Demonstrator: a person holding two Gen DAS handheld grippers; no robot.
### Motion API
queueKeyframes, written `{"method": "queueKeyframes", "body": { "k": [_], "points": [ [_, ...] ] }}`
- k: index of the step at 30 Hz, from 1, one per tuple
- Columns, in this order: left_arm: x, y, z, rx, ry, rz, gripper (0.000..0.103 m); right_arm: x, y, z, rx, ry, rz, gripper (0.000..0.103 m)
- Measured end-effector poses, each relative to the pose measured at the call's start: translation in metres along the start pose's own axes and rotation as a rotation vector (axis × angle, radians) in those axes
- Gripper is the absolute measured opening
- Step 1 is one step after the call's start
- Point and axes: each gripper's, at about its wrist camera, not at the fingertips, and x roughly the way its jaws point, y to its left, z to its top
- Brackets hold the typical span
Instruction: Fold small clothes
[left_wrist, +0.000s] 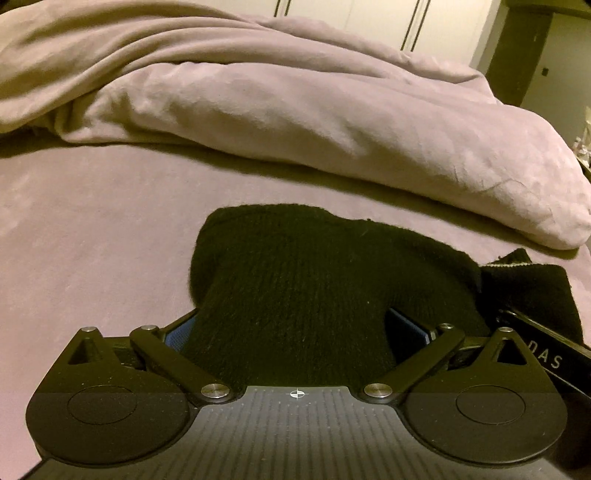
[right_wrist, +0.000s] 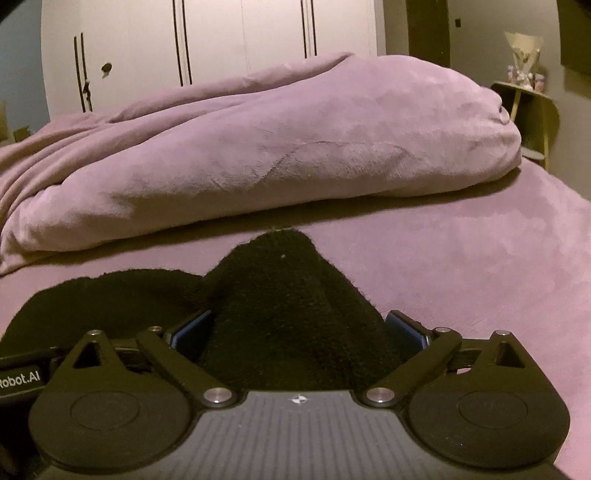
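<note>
A black knitted garment (left_wrist: 295, 266) lies on the purple bed sheet (left_wrist: 92, 229). My left gripper (left_wrist: 291, 328) has its blue-padded fingers (left_wrist: 181, 330) wide apart with a thick bunch of the garment between them, fabric touching both pads. In the right wrist view the same black garment (right_wrist: 288, 295) fills the gap of my right gripper (right_wrist: 299, 328) in the same way, rising in a peak ahead of it. The right gripper's body shows at the right edge of the left wrist view (left_wrist: 546, 354), close beside the left one.
A bunched purple duvet (left_wrist: 295, 110) lies across the bed just behind the garment, also in the right wrist view (right_wrist: 277, 147). White wardrobe doors (right_wrist: 221, 40) stand behind. A small side table (right_wrist: 528, 107) with ornaments stands past the bed's right edge.
</note>
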Motion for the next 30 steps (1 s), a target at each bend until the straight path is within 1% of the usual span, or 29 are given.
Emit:
{"method": "queueKeyframes", "body": {
  "k": [3,5,7,9,10,12,13,14,15,16,17,19,20,22,23,24,26,28,29,30],
  "points": [
    [0.0,0.0,0.0,0.0,-0.002,-0.002,0.103,-0.002,0.001,-0.002,-0.002,-0.012,-0.009,0.099],
    [0.0,0.002,-0.004,-0.009,-0.021,-0.012,0.103,0.003,0.0,-0.004,0.005,-0.025,-0.009,0.099],
    [0.0,0.004,-0.006,-0.025,-0.038,-0.018,0.103,0.01,-0.002,0.001,0.027,-0.006,-0.001,0.099],
    [-0.003,0.007,-0.003,-0.046,-0.04,-0.028,0.103,0.004,-0.004,0.005,0.052,-0.005,0.017,0.099],
    [-0.008,0.01,-0.003,-0.061,-0.038,-0.038,0.103,-0.004,-0.009,0.005,0.076,-0.019,0.041,0.099],
    [-0.026,0.018,-0.002,-0.102,-0.021,-0.073,0.103,-0.031,-0.023,0.004,0.165,-0.037,0.109,0.099],
    [-0.041,0.024,-0.003,-0.128,-0.012,-0.093,0.103,-0.046,-0.031,0.003,0.205,-0.028,0.128,0.099],
    [-0.058,0.03,-0.008,-0.143,-0.009,-0.114,0.103,-0.065,-0.038,-0.001,0.215,-0.007,0.131,0.099],
    [-0.072,0.032,-0.015,-0.131,-0.006,-0.122,0.103,-0.08,-0.042,-0.007,0.191,0.019,0.128,0.099],
    [-0.086,0.034,-0.024,-0.093,-0.005,-0.121,0.103,-0.095,-0.045,-0.017,0.16,0.045,0.134,0.099],
    [-0.1,0.037,-0.038,-0.045,-0.005,-0.11,0.103,-0.114,-0.051,-0.034,0.137,0.052,0.146,0.099],
    [-0.118,0.044,-0.061,-0.022,-0.011,-0.101,0.103,-0.139,-0.061,-0.069,0.101,0.054,0.143,0.098],
    [-0.124,0.049,-0.071,-0.032,-0.004,-0.105,0.103,-0.152,-0.065,-0.085,0.082,0.024,0.139,0.098],
    [-0.131,0.062,-0.084,-0.11,0.017,-0.128,0.103,-0.176,-0.069,-0.107,0.048,-0.026,0.109,0.098],
    [-0.133,0.066,-0.088,-0.15,0.033,-0.137,0.103,-0.183,-0.073,-0.113,0.066,-0.016,0.113,0.098],
    [-0.137,0.067,-0.091,-0.167,0.049,-0.141,0.103,-0.189,-0.081,-0.116,0.125,0.011,0.131,0.098],
    [-0.15,0.063,-0.095,-0.143,0.046,-0.127,0.103,-0.194,-0.09,-0.114,0.196,0.051,0.13,0.098],
    [-0.163,0.055,-0.101,-0.086,0.049,-0.1,0.103,-0.203,-0.091,-0.112,0.223,0.055,0.116,0.098],
    [-0.168,0.053,-0.104,-0.066,0.059,-0.093,0.103,-0.208,-0.089,-0.114,0.229,0.06,0.125,0.096],
    [-0.17,0.05,-0.108,-0.05,0.083,-0.083,0.103,-0.21,-0.088,-0.117,0.238,0.061,0.143,0.088]
  ]
}}
